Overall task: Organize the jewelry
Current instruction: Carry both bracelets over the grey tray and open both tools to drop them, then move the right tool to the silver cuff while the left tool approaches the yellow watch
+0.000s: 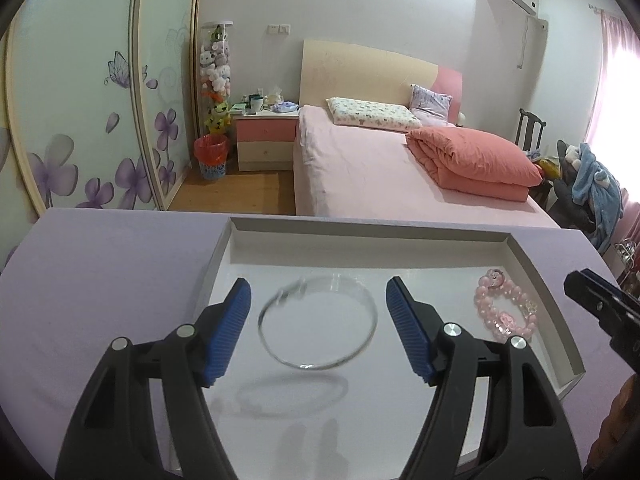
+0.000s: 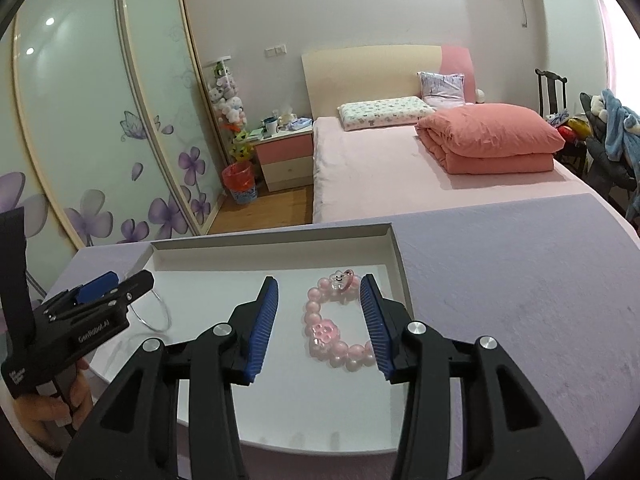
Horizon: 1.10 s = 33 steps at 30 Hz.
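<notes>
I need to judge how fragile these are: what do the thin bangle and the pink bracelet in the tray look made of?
Thin bangle: probably polished silver-toned metal, a bright wire-thin hoop with glints. Pink bracelet: glossy translucent beads, plastic or glass, with moulded-looking charms.

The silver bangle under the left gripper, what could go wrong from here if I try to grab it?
The silver bangle looks blurred with its shadow set apart below it, so it may not be settled; closing the open left gripper now could miss. It is thin, so the pads may slip off. The pink bead bracelet lies close in the same white tray.

Bangle point(image 1: 318, 322) blurred, pink bracelet point(image 2: 340, 330) partly behind claw finger point(image 2: 378, 326)
</notes>
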### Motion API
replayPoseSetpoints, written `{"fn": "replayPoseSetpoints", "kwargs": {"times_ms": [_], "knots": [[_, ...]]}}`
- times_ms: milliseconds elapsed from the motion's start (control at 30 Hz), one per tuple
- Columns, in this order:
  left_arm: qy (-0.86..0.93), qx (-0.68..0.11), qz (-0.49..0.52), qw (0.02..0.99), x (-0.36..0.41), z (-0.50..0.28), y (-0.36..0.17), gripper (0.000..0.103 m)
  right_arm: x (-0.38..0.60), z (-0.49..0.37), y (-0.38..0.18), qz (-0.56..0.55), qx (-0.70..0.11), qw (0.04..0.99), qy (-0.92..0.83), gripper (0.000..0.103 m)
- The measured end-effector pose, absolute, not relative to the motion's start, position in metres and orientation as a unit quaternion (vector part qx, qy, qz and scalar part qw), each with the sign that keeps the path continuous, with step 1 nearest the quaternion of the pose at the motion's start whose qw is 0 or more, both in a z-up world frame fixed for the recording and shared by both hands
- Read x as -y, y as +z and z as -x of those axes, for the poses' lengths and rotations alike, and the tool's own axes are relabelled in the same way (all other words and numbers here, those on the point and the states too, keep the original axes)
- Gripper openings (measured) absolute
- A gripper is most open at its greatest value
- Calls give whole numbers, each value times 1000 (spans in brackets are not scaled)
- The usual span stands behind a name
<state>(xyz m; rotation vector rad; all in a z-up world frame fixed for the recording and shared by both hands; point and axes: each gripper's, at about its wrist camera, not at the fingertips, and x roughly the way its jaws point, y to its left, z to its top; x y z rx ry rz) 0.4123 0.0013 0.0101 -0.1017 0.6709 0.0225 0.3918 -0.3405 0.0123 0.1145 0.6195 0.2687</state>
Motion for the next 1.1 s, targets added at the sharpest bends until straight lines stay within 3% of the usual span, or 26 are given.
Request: {"fn": "replayPoseSetpoints", "kwargs": {"times_ms": [567, 1100], "knots": [[23, -297, 45, 954, -26, -352, 38, 74, 355, -350, 15, -48, -290, 947, 129, 45], [30, -298, 56, 952, -67, -223, 12, 82, 381, -264, -39, -31, -371, 919, 128, 60]]}}
